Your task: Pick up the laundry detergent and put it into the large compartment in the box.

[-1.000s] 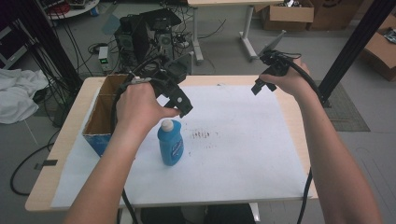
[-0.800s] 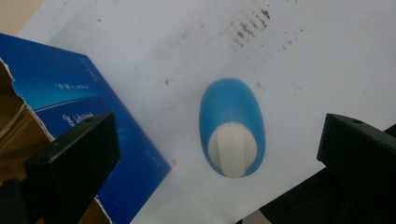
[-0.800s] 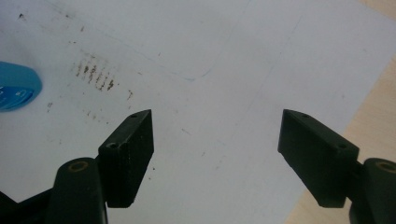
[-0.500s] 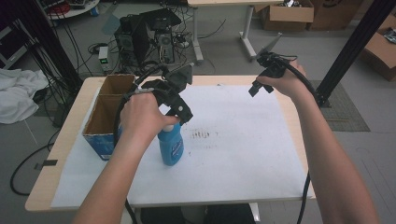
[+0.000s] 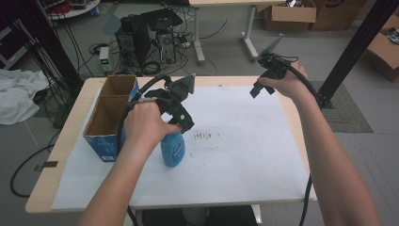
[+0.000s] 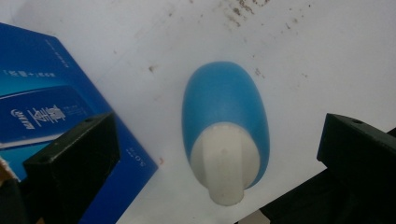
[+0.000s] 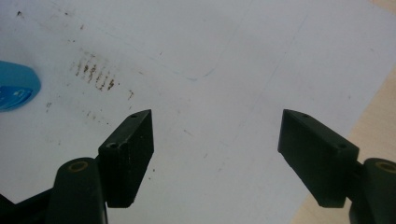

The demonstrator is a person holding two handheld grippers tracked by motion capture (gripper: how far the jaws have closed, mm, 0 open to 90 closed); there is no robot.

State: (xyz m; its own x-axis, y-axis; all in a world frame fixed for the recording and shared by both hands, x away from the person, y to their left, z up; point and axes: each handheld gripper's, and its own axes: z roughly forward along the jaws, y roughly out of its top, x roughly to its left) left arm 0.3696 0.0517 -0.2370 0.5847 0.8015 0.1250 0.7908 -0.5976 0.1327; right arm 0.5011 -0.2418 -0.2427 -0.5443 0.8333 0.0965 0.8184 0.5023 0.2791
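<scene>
A blue bottle (image 5: 172,149) with a white cap (image 6: 224,163) stands upright on the white paper. My left gripper (image 5: 184,123) hovers just above its top, pointing down. In the left gripper view that gripper (image 6: 219,133) is open, its jaws set wide on either side of the bottle (image 6: 226,100) and touching nothing. My right gripper (image 5: 258,88) is raised over the far right part of the table. It (image 7: 215,135) is open with only paper beneath it, and the bottle's edge (image 7: 14,86) shows far to its left.
An open cardboard box with blue sides (image 5: 109,123) stands at the table's left, close beside the bottle; its blue wall (image 6: 44,105) is next to my left jaw. Brown stains (image 5: 205,137) mark the white paper (image 5: 244,141). Bare wood edge (image 7: 373,121) lies to the right.
My left gripper has come down and nearer to the person, ending over the bottle's cap. The right gripper has barely shifted.
</scene>
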